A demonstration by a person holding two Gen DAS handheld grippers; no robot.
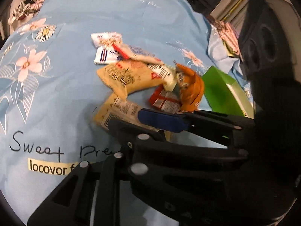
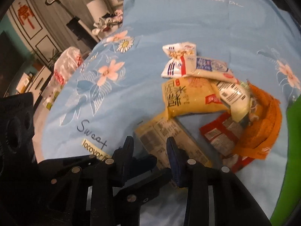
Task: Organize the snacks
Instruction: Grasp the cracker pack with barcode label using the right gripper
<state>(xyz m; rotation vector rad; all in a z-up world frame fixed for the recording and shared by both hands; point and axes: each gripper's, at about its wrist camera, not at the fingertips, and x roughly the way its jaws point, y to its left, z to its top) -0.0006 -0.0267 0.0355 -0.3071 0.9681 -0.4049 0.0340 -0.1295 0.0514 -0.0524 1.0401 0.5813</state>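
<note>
Several snack packets lie in a heap on a light blue flowered cloth (image 1: 75,94). A yellow packet (image 1: 124,75) lies in the middle, a white one (image 1: 105,47) behind it, and red (image 1: 165,99) and orange (image 1: 191,86) ones to the right. A pale flat packet (image 1: 116,111) lies nearest. My left gripper (image 1: 131,120) is tilted on its side, open, its fingers over that pale packet. In the right wrist view my right gripper (image 2: 150,145) is open, its fingers on either side of the pale packet's (image 2: 169,137) near end. The yellow packet (image 2: 188,98) lies beyond.
A green box (image 1: 222,90) stands open at the right of the heap; its green wall (image 2: 289,150) fills the right edge of the right wrist view. The other hand-held gripper's black body (image 1: 267,47) is at the right. A plastic bag (image 2: 65,66) sits off the cloth's left edge.
</note>
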